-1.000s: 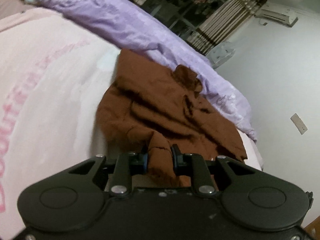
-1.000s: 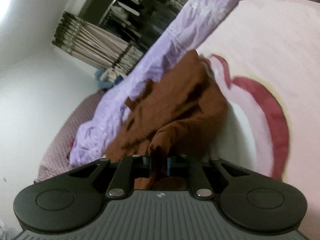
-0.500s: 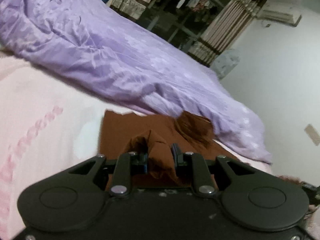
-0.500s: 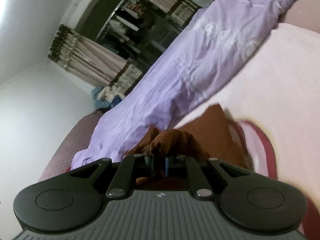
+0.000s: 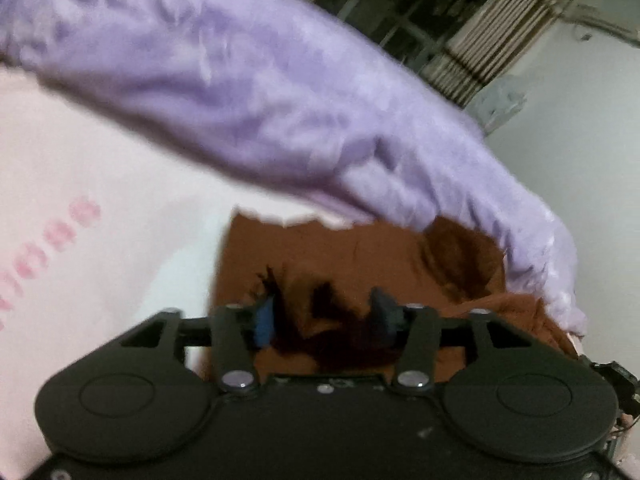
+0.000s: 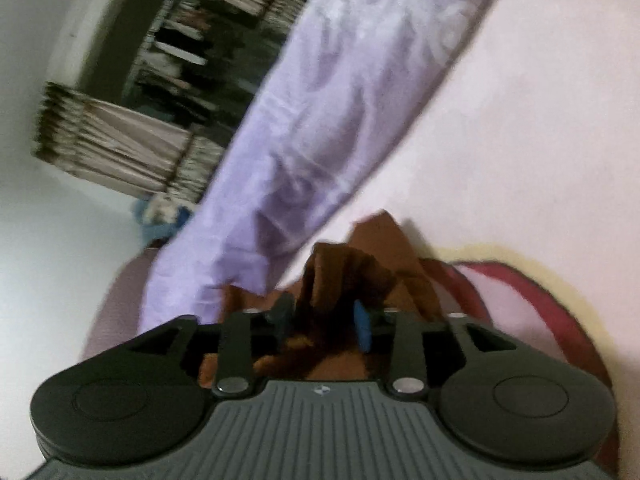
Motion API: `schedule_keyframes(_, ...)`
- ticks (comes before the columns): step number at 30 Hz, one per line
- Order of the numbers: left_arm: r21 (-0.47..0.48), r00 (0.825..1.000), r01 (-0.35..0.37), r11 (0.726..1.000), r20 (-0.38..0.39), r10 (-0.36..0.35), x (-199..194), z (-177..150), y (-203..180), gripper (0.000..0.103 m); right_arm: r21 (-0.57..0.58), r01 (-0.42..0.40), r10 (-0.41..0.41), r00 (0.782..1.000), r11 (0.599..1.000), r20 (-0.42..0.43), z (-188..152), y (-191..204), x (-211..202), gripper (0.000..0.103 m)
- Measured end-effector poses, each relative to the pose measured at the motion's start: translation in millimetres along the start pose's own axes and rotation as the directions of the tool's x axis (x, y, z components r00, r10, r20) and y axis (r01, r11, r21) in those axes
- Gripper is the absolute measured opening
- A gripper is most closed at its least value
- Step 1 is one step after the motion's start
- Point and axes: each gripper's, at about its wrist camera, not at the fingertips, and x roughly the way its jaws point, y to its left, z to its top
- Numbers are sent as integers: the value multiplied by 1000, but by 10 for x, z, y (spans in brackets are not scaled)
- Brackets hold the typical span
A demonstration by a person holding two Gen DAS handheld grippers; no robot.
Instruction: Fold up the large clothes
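Brown garment (image 5: 320, 252): lies on the pink bedspread, its far edge just beside the purple duvet; the part nearest the left camera is spread fairly flat, with a darker rumpled patch at its right. In the right view (image 6: 372, 248) a bunched fold rises between the fingers.
Left gripper (image 5: 324, 312): jaws spread wide, dark folds of the garment lying in the gap; neither pad visibly presses the cloth.
Right gripper (image 6: 324, 318): jaws parted, the raised fold standing between them; whether the pads touch it cannot be told through the blur.
Pink bedspread (image 5: 100, 184): carries pink lettering at the left; in the right view (image 6: 520, 140) a red curved band with a yellowish border.
Purple duvet (image 5: 260, 92): crumpled ridge across the bed behind the garment.
Background: striped curtains (image 5: 504, 32) beside dark shelving.
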Motion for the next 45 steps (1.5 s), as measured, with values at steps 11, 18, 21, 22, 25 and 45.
schedule_keyframes(11,90,986,-168,982,10,167,151,-151,33,71,-342,191,-181,982,920,61,-142,293,-90,82)
schedule_keyframes(18,143,982,-182,973,76,172,200,-277,-184,11,-485,305,-266,952,820,149,-314,581,-15,8)
schedule_keyframes(21,157,977,-182,971,140,161,81,-205,-256,10,-536,301,-211,952,789,222,-357,740,-152,7)
schedule_keyframes(22,154,975,-189,970,146,167,64,-180,-259,10,-532,313,-215,947,787,240,-352,752,-169,7)
schedule_keyframes(25,124,974,-209,970,110,196,151,-141,-198,11,-486,339,-267,940,805,213,-262,650,-71,7)
schedule_keyframes(45,258,962,-238,936,198,190,-391,-592,-818,43,-539,327,-149,926,776,347,-983,1082,-460,37)
